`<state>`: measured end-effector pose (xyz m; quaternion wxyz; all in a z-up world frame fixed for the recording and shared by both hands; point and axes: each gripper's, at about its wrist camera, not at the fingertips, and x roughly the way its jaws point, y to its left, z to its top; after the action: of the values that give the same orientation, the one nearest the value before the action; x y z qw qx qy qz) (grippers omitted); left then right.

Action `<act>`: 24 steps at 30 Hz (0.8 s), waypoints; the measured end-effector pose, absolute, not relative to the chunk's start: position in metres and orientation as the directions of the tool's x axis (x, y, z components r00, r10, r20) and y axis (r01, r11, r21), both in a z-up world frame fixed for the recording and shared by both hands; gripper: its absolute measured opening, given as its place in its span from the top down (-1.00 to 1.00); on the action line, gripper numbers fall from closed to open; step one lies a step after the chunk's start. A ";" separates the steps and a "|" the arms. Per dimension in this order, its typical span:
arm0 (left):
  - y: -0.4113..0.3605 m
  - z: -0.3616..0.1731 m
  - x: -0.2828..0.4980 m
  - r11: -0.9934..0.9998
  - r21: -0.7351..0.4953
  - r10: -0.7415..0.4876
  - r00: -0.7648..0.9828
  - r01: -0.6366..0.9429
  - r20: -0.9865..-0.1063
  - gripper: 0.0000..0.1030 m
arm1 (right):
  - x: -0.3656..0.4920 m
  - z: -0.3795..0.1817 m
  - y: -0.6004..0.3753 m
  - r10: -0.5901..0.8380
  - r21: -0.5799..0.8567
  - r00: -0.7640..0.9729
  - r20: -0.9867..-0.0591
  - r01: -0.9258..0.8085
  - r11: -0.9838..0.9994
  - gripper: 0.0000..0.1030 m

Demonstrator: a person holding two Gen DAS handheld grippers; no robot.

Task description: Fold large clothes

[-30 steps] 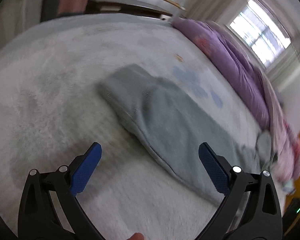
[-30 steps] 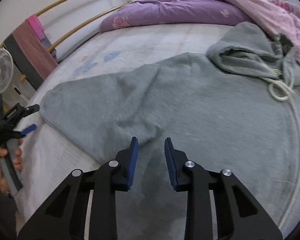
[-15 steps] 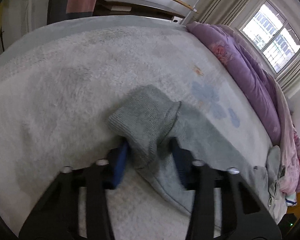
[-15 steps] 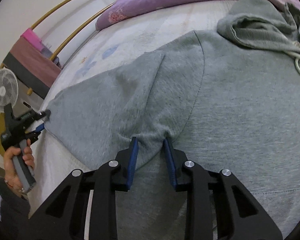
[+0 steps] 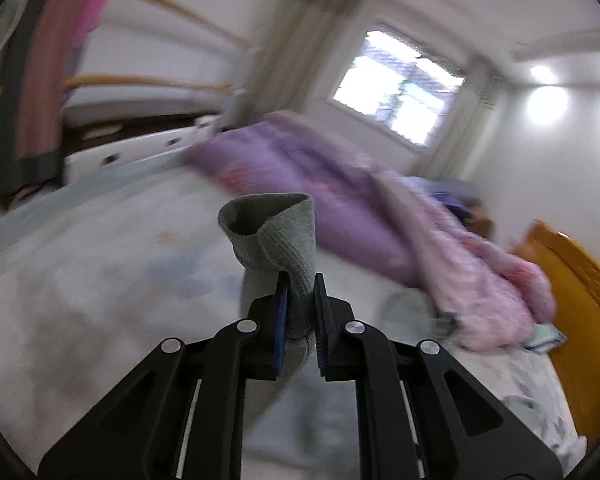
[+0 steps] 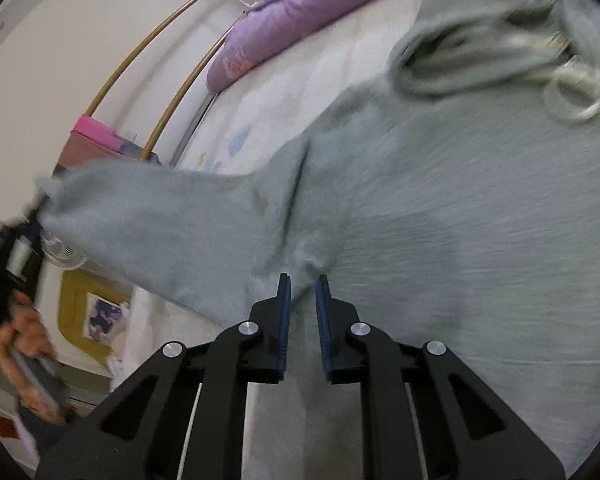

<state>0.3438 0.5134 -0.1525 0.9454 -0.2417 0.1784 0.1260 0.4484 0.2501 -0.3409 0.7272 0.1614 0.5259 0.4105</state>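
Note:
A grey hoodie [image 6: 440, 208] lies spread on the bed, its hood and white drawstring [image 6: 572, 92] at the top right. My left gripper [image 5: 300, 284] is shut on the sleeve's ribbed cuff [image 5: 276, 232] and holds it up above the bed. In the right wrist view the sleeve [image 6: 148, 216] stretches out to the left, lifted off the mattress. My right gripper [image 6: 302, 286] is shut on a pinch of the hoodie fabric near the armpit.
A purple quilt [image 5: 300, 176] and a pink blanket [image 5: 480, 280] lie along the far side of the bed. A curved headboard rail [image 6: 160, 60] with hanging cloths is at the left. A wooden door [image 5: 572, 304] stands at the right.
My left gripper closed on the sleeve cuff and lifted it off the bed. My right gripper pinched the fabric near the armpit and holds it, and the sleeve now hangs stretched between them.

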 end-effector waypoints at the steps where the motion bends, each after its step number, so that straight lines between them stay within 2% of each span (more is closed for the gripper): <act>1: 0.492 -0.144 0.353 0.864 -0.410 0.123 0.914 -0.290 -0.387 0.79 | 0.450 -0.331 0.233 0.759 0.649 0.126 -0.639 -0.441 0.620 0.74; 6: 0.392 -0.131 0.410 0.909 -0.393 -0.016 0.928 -0.142 -0.371 0.79 | 0.466 -0.288 0.145 0.652 0.501 0.266 -0.710 -0.459 0.733 0.72; 11: 0.293 -0.157 0.463 0.913 -0.398 -0.096 0.907 -0.084 -0.410 0.79 | 0.488 -0.234 0.031 0.489 0.316 0.443 -0.752 -0.408 0.856 0.72; 15: 0.226 -0.201 0.507 0.922 -0.367 -0.084 0.862 -0.123 -0.500 0.79 | 0.502 -0.211 -0.057 0.383 0.237 0.550 -0.743 -0.319 0.918 0.72; 19: 0.168 -0.253 0.543 0.938 -0.324 -0.103 0.795 -0.121 -0.597 0.79 | 0.517 -0.211 -0.130 0.264 0.161 0.616 -0.742 -0.218 0.963 0.72; 21: 0.152 -0.274 0.543 0.948 -0.299 -0.106 0.770 -0.113 -0.629 0.79 | 0.528 -0.217 -0.163 0.210 0.154 0.625 -0.752 -0.144 0.978 0.72; 24: 0.125 -0.300 0.554 0.965 -0.243 -0.097 0.737 -0.094 -0.669 0.79 | 0.541 -0.229 -0.215 0.253 0.319 0.603 -0.757 0.004 0.948 0.72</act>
<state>0.5541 0.1251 -0.3003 0.9226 -0.1314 0.3627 -0.0007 0.5414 -0.2150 -0.2292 0.8832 0.1458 0.4402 0.0703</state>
